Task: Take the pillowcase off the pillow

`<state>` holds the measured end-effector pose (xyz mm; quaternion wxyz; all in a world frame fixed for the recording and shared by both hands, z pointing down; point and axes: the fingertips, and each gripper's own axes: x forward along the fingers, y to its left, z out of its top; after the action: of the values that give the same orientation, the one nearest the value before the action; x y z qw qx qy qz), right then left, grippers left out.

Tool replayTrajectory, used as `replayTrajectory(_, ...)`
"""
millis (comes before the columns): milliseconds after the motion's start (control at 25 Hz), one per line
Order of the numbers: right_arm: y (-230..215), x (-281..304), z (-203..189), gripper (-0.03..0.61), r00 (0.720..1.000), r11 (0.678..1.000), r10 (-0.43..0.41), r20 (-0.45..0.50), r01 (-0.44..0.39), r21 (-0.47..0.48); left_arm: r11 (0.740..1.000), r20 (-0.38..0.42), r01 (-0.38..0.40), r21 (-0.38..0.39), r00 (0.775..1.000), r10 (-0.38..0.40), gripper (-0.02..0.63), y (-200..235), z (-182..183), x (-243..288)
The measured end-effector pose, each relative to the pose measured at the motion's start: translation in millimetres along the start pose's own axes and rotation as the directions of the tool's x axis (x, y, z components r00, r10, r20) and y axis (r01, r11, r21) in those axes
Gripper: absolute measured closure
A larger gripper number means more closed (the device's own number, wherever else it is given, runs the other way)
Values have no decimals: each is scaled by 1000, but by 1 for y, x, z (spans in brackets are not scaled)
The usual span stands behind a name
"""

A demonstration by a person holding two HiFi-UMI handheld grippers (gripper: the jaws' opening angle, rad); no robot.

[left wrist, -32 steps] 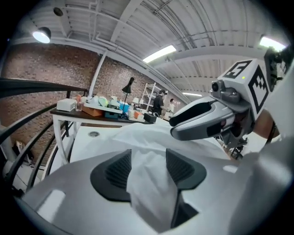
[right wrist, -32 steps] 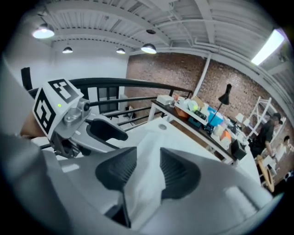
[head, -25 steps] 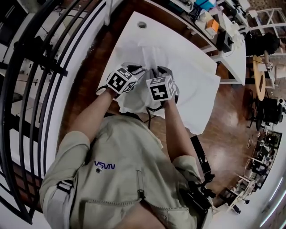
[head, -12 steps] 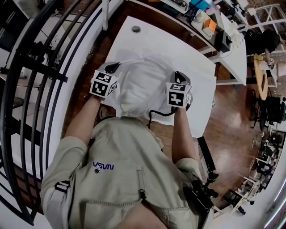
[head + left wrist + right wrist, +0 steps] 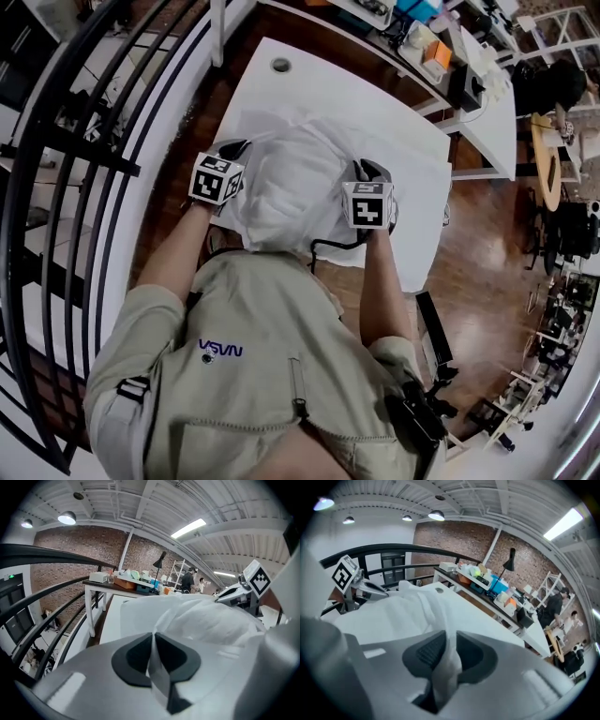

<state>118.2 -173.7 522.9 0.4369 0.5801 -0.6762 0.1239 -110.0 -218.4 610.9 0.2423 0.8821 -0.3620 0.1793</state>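
Pillowcase, white and still on the pillow, lies bunched on the white table right in front of the person, between the two grippers. The left gripper has its jaws closed flat on a thin fold of the cloth at that side's edge. The right gripper has just let its jaws ease apart a little, with a thick wad of the cloth pinched between the pads. Each gripper's cube carries square black-and-white markers. Blue lettering on the person's beige shirt reads "VSVN" from the head view.
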Motion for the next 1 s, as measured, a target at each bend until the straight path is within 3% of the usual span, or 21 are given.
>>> replayTrajectory(160, 12, -20, 32, 402, 995, 997, 65, 73, -63, -35, 999, 25, 42, 3, 999, -42, 525, -8, 5, -6)
replayTrajectory(360, 52, -47, 98, 399, 967, 983, 157, 200, -134, -124, 998, 58, 56, 25, 997, -57, 488, -16, 16, -13)
replayTrajectory(480, 85, -46, 120, 399, 951, 959, 228, 207, -183, -218, 998, 79, 53, 44, 995, -56, 479, -18, 25, -17)
replayTrajectory(640, 130, -37, 133, 399, 938, 899, 313, 151, -242, -364, 995, 82, 54, 78, 995, -61, 463, -19, 36, -8)
replayTrajectory(760, 155, -18, 124, 399, 936, 853, 348, 58, -291, -432, 987, 23, 87, 137, 996, -91, 425, -25, 36, 11)
replayTrajectory(920, 156, 14, 96, 372, 947, 818, 302, -106, -315, -481, 981, -42, 120, 154, 993, -115, 388, -29, 38, 31)
replayTrajectory(1000, 151, 28, 86, 355, 947, 814, 274, -169, -322, -484, 977, -68, 121, 177, 992, -111, 431, -32, 39, 35)
